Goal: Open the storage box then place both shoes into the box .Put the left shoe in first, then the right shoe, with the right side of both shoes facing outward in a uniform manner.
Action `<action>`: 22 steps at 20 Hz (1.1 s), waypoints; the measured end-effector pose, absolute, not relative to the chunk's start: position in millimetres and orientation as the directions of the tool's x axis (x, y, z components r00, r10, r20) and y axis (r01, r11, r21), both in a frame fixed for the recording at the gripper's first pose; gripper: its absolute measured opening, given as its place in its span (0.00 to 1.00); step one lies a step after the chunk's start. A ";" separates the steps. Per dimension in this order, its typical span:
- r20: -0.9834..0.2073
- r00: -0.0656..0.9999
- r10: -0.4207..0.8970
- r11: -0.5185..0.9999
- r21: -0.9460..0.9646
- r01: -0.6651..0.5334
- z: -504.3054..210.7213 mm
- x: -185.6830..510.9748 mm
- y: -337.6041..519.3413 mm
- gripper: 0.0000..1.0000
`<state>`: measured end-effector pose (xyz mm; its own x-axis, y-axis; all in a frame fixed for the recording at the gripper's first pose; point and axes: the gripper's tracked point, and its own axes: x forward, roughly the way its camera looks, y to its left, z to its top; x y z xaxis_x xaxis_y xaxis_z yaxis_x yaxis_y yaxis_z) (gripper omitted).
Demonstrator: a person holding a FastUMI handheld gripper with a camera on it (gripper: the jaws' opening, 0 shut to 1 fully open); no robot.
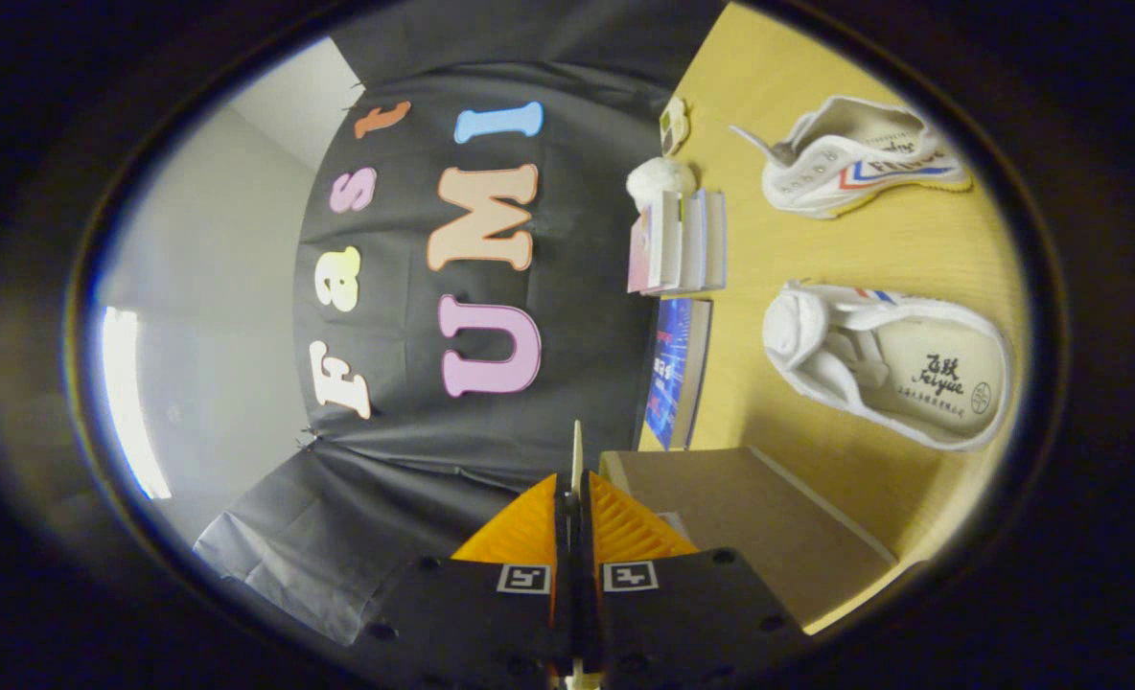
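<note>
The view is rolled on its side, so the wooden table (788,240) runs up the right of the scene and the booth's black cloth wall stands to the left of it.

The storage box (750,522), brown cardboard, lies just right of the fingers and near them. A thin pale edge (577,450) rises between the fingertips and runs straight ahead along their line; by its place against the box I judge it to be the lid's rim or flap, seen edge-on. The gripper (578,498) has its fingers pressed close with only that thin edge between them, so they look to be pinching it, though the contact itself is too narrow to confirm.

Beyond the box, further right and far from the fingers, sit two white canvas shoes. The nearer shoe (898,369) shows its open top and printed insole, its long axis running across the table away from the wall. The farther shoe (860,158) lies on its side, showing a red and blue stripe, well apart from the first.

Between the shoes and the wall stand a row of upright books (683,244), a blue book (678,374) near the box, and a white fluffy ball (659,180) at the far end.

The opening step looks underway; neither shoe is in the box yet.
</note>
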<state>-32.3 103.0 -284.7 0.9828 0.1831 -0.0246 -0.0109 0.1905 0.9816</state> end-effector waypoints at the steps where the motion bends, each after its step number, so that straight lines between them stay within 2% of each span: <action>1: -0.019 0.983 0.183 0.194 0.981 -0.017 -274.8 -32.9 106.1 0.06; 8: 0.006 0.982 0.191 0.218 0.975 -0.048 -207.4 -38.9 148.9 0.06; 14: -0.005 0.976 0.217 0.232 0.972 -0.047 -162.8 -48.7 218.8 0.06; 22: -0.039 0.963 0.265 0.250 0.968 -0.030 -166.7 -51.2 305.1 0.06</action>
